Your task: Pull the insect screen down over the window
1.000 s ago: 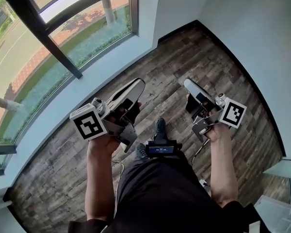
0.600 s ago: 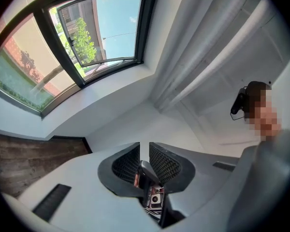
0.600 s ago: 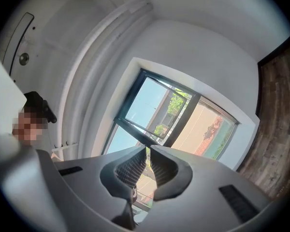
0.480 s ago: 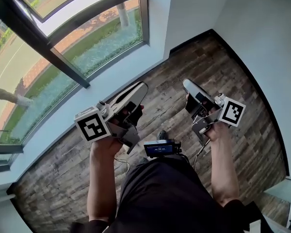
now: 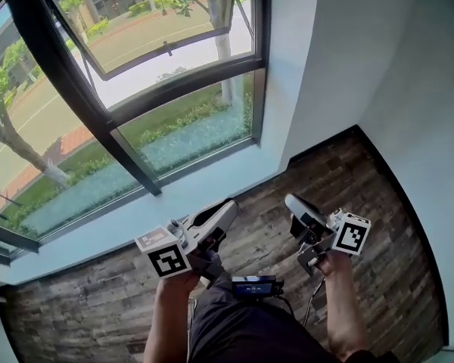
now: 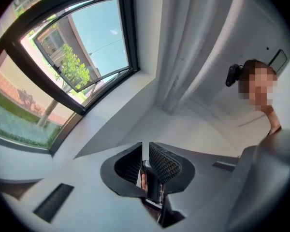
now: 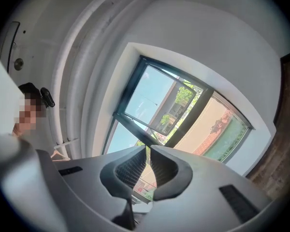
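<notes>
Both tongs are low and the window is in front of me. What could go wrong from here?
1. No screen handle shows in any view, so reaching up blind with the left tongs or right tongs might knock the window frame.
2. The upper sash stands tilted open; tongs could slip through that gap.
3. The white curtain hangs near the window and might get pinched.

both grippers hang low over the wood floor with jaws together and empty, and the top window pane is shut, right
No: the top window pane is swung open outward, plain in the left gripper view. The rest holds: the left gripper and right gripper hang low over the wood floor, jaws together and empty.
</notes>
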Tool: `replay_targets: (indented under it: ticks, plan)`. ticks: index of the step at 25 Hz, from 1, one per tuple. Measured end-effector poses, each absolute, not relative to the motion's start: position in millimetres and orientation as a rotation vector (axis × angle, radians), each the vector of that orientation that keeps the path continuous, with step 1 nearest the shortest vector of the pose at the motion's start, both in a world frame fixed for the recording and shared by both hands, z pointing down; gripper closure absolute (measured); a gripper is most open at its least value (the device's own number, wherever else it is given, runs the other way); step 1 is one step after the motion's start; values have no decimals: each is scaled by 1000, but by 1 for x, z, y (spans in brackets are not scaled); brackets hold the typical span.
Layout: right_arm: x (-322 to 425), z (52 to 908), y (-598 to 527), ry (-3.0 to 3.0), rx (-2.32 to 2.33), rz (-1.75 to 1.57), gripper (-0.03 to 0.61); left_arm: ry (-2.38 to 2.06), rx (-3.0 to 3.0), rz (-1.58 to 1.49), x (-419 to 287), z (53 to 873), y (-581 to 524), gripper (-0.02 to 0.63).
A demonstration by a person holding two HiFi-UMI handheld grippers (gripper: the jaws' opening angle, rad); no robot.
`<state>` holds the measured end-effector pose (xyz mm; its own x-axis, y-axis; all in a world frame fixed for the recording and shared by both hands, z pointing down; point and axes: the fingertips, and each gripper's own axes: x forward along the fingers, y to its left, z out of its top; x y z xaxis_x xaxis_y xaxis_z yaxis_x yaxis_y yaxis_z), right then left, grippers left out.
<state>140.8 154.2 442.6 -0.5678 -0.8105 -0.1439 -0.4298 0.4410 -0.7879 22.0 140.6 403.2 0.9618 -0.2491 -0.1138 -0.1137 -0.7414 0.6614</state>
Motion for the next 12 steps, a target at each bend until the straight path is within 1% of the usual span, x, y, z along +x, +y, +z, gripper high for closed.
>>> replay_targets:
  ticks: [5, 11, 12]
  plan:
    - [127, 445, 64, 2335, -1054, -965, 567, -375, 2539, -255, 5, 408, 49, 604]
    - [102, 431, -51, 2519, -1141, -865, 566, -493, 2645, -197, -19, 401, -80, 600]
    - [97, 425, -71, 2545, -1144, -831, 566, -497, 2675, -195, -21, 393, -98, 584]
